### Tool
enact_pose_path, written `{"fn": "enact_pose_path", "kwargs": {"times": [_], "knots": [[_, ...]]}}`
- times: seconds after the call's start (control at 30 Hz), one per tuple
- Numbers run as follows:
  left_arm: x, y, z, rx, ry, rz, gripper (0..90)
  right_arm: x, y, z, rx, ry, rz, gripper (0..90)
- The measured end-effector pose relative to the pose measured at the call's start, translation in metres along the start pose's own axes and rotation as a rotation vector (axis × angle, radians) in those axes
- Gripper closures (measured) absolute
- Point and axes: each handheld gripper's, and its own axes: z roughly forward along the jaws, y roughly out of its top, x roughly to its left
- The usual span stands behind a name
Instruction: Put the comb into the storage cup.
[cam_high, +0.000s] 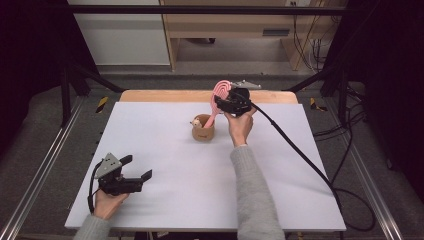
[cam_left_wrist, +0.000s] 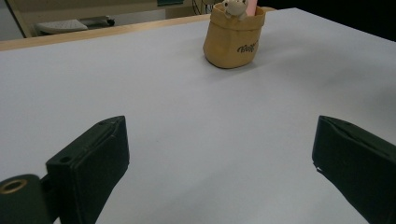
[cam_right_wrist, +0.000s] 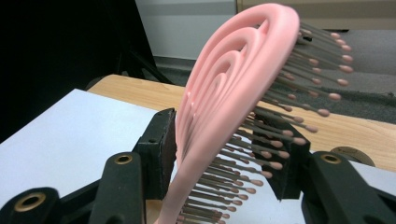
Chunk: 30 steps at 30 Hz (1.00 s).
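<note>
At table's far side, right gripper jaws clamp pink hairbrush w/ handle down in tan pouch, prob. for insertion/removal; left gripper idles near front edge, jaws wide, empty.

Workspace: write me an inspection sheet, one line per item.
Surface: white table top, wooden strip along its far edge.
Job's things: pink hairbrush with its handle down in a tan pouch; a small plush toy peeks from the pouch.
Clutter: nothing seen.
Grippers: right gripper shut on the hairbrush; left gripper open, near the table's front left.
Cables: black cable trails from the right gripper off the table's right.
Surroundings: wooden furniture, dark frame, grey floor.
</note>
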Motion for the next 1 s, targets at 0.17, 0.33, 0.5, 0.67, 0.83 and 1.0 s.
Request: {"fn": "enact_pose_path", "kwargs": {"times": [0.17,0.33,0.5,0.67,0.83,1.0], "knots": [[0.0,0.0,0.0,0.0,-0.001,0.0,3.9,-0.001,-0.001,-0.001,0.001,-0.002,-0.003,47.0],[0.0,0.0,0.0,0.0,-0.002,0.0,3.9,-0.002,-0.001,-0.002,0.007,-0.007,-0.014,38.7],[0.0,0.0,0.0,0.002,-0.002,0.001,3.9,-0.004,-0.003,-0.004,0.008,-0.012,-0.03,31.6],[0.0,0.0,0.0,0.003,-0.003,0.001,3.9,-0.005,-0.003,-0.009,-0.015,-0.01,-0.034,20.1],[0.0,0.0,0.001,0.003,-0.003,0.001,3.9,-0.003,0.0,-0.019,-0.055,0.0,-0.049,11.4],[-0.001,0.0,0.001,0.004,-0.005,-0.003,3.9,0.001,0.0,-0.031,-0.083,0.038,-0.081,3.7]]}}
